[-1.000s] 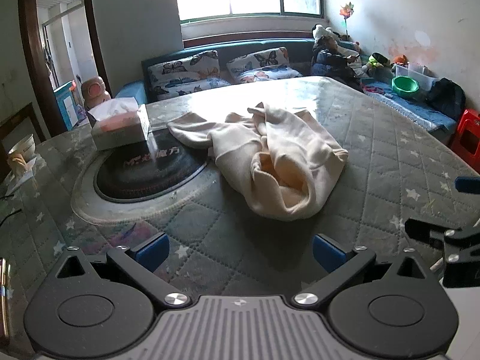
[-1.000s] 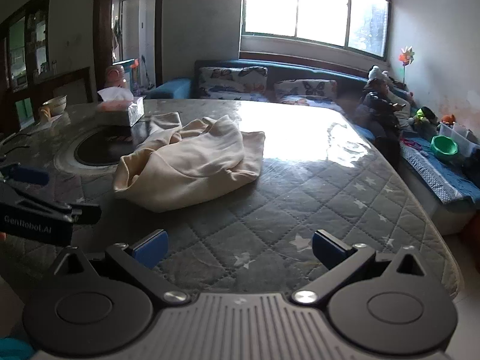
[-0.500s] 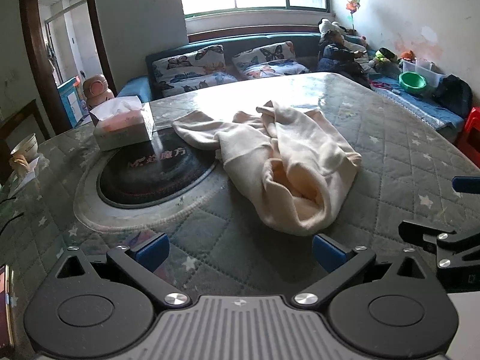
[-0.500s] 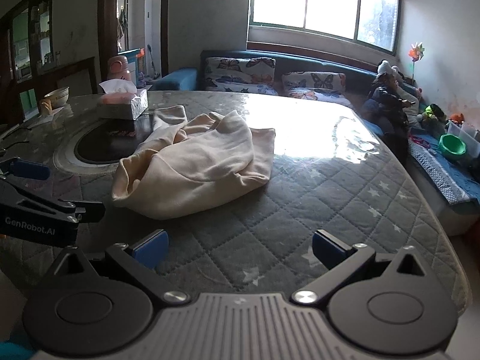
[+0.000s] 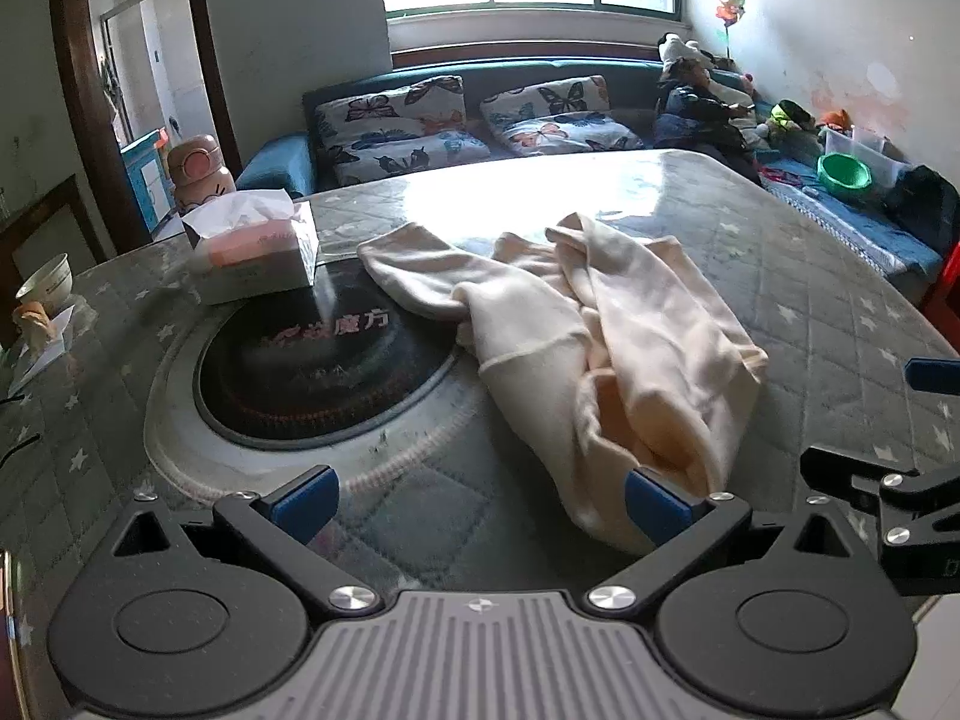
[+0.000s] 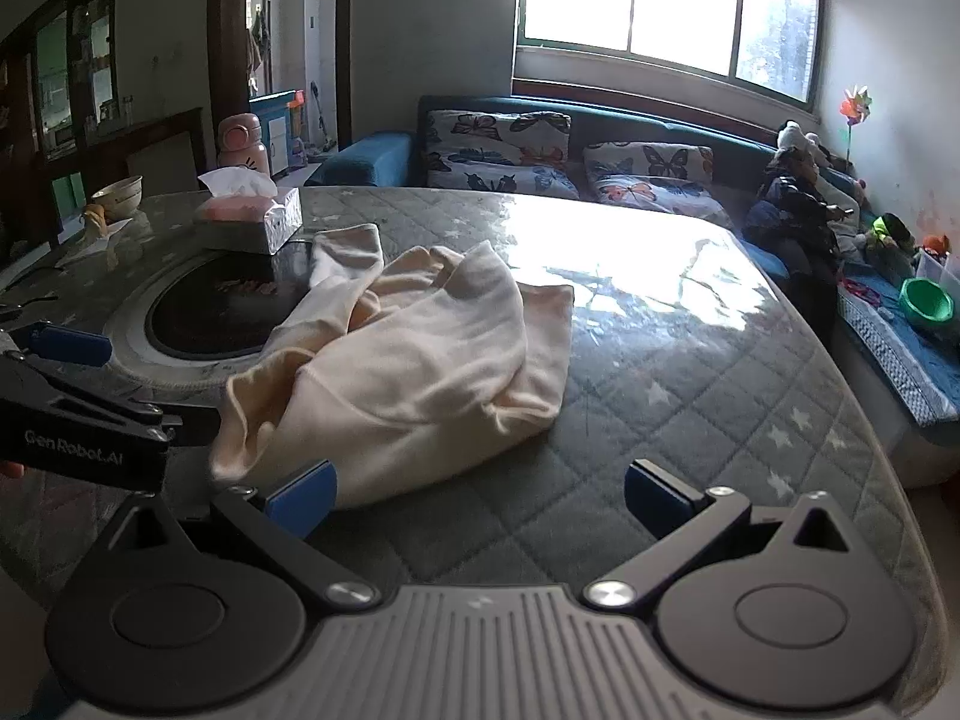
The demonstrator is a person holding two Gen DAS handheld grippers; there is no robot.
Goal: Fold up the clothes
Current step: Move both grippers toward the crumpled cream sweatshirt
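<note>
A cream garment [image 5: 606,354] lies crumpled on the quilted table cover [image 5: 840,324], one sleeve stretched back over the black round hob. My left gripper [image 5: 480,501] is open just short of the garment's near hem, its right fingertip close beside the cloth. In the right wrist view the same cream garment [image 6: 420,372] is a heap ahead and left. My right gripper [image 6: 480,495] is open, its left fingertip at the garment's near edge. Each gripper shows at the edge of the other's view. Nothing is held.
A tissue box [image 5: 252,255] sits behind the black hob [image 5: 318,372]. A pink bottle [image 5: 198,171] and a bowl [image 5: 45,285] stand at the far left. A sofa with butterfly cushions [image 5: 480,120] runs behind, a green basin [image 5: 843,171] at right.
Both grippers have moved forward toward the garment, which now looks larger and nearer in both views. The garment itself has not moved. Both stay open.
</note>
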